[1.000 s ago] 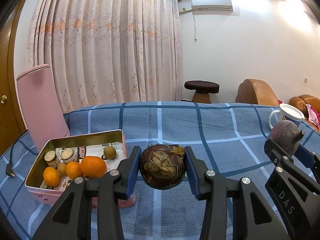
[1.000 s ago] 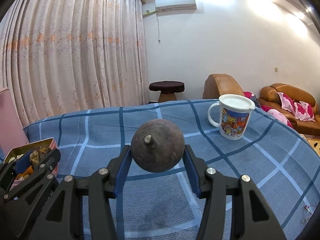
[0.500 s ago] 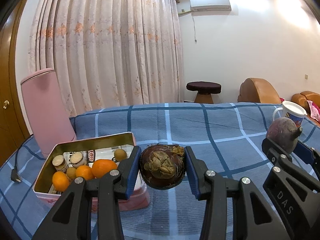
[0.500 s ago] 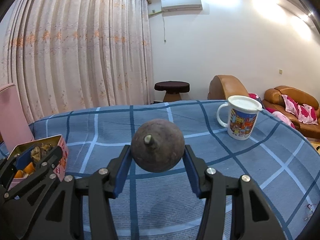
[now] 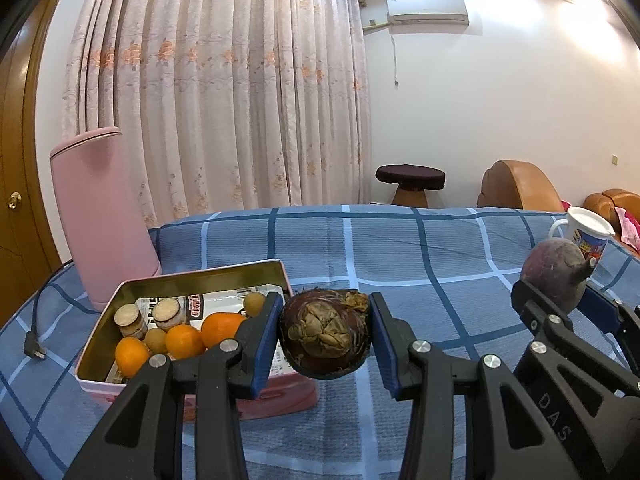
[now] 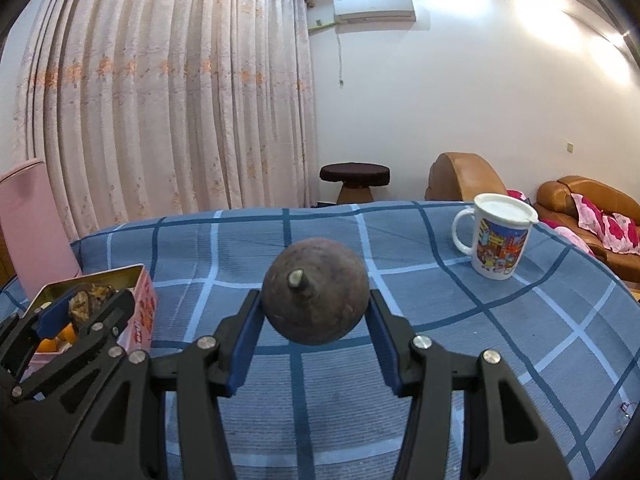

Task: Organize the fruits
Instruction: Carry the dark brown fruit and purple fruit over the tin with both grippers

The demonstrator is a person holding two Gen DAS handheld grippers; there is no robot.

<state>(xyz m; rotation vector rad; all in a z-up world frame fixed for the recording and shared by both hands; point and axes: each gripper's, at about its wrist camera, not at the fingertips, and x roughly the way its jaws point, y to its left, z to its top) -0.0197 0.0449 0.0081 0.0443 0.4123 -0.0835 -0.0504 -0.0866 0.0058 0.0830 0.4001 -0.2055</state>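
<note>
Nearest to us, our left gripper point(image 5: 325, 338) is clamped on a dark mangosteen point(image 5: 325, 336), its dried calyx turned toward the camera, both blue pads pressed against its sides. Our right gripper point(image 6: 316, 316) grips a second mangosteen point(image 6: 315, 297), round and dull purple-brown, with its short stem pointing back at us. Both fruits are held above the blue checked cloth point(image 6: 400, 248) that covers the worktop.

Just beyond our left gripper and to its left sits the open pink tin point(image 5: 132, 286) on the cloth. Inside it we see three oranges point(image 5: 184, 341), small tan round fruits point(image 5: 254, 302) and two little jars point(image 5: 130, 319) lying on printed paper. From the right wrist view, the left gripper with its mangosteen stands right at the tin's near corner.

Behind the tin a tall pink container point(image 5: 102, 216) stands upright, and a black cable plug point(image 5: 34, 346) lies on the cloth to the left. Farther right, a white mug point(image 6: 498, 236) with a colourful print stands well apart from the tin.

Beyond the worktop are a dark round stool point(image 6: 354, 180), brown armchairs point(image 6: 464, 178), a pale curtain point(image 5: 224, 100) and a wall air conditioner point(image 6: 374, 6).
</note>
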